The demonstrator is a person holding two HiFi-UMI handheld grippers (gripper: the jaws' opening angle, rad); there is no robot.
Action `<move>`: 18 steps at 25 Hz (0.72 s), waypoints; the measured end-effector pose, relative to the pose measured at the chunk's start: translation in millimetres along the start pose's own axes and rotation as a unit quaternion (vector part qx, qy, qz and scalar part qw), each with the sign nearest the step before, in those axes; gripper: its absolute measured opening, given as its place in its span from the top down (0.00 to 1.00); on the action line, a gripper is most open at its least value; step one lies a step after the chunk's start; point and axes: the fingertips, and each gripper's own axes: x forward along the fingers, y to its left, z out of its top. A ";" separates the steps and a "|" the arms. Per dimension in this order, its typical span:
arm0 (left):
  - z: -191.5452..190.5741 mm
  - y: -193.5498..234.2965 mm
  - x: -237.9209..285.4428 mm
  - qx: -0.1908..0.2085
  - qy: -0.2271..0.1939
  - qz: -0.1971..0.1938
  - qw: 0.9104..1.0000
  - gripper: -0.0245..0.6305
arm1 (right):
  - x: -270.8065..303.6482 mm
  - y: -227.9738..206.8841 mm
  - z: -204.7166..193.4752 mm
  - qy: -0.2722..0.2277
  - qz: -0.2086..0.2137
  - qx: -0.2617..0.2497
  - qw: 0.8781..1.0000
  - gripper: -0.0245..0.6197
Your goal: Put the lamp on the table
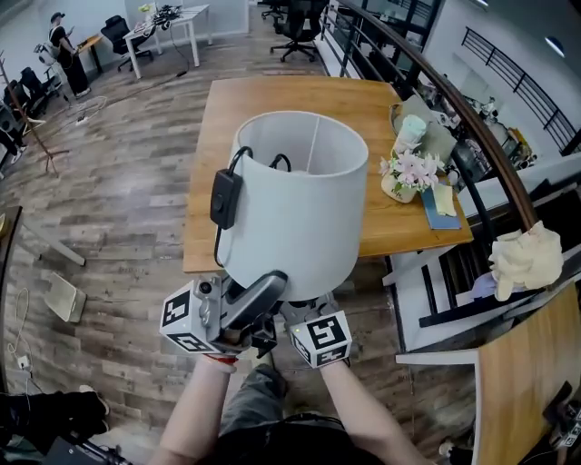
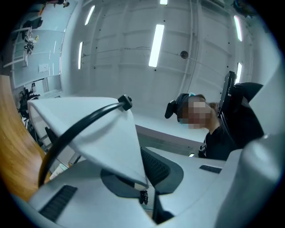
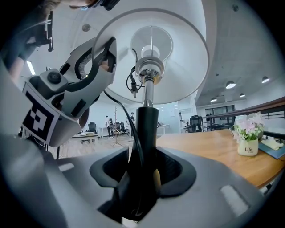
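Observation:
The lamp has a white drum shade (image 1: 295,204) and a black cord with an inline switch (image 1: 225,198). It is held upright in the air at the near edge of the wooden table (image 1: 300,95). My left gripper (image 1: 270,286) is shut on the shade's lower rim (image 2: 111,138), with the cord (image 2: 75,127) running over it. My right gripper (image 3: 142,173) is shut on the lamp's black stem (image 3: 146,129), below the socket (image 3: 149,67). The left gripper (image 3: 89,67) also shows there, clamped on the rim. The shade hides the lamp's base in the head view.
A small pot of flowers (image 1: 408,173) and a blue book (image 1: 440,207) sit at the table's right side. A black railing (image 1: 472,136) runs along the right. Office chairs (image 1: 295,27) and desks (image 1: 172,23) stand far back on the wood floor.

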 end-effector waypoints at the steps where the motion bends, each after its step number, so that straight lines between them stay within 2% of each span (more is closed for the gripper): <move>1: 4.0 8.9 -1.8 -0.004 -0.001 0.001 1.000 0.96 | 8.2 -2.9 -0.8 0.002 -0.002 0.001 1.000 0.65; 11: 39.3 77.2 -19.8 -0.029 -0.003 -0.004 1.000 0.96 | 78.8 -24.1 -4.2 0.012 -0.020 0.001 1.000 0.65; 18: 41.5 109.2 -25.9 -0.045 -0.003 -0.003 0.999 0.96 | 101.3 -39.9 -15.3 0.022 -0.033 0.006 0.999 0.65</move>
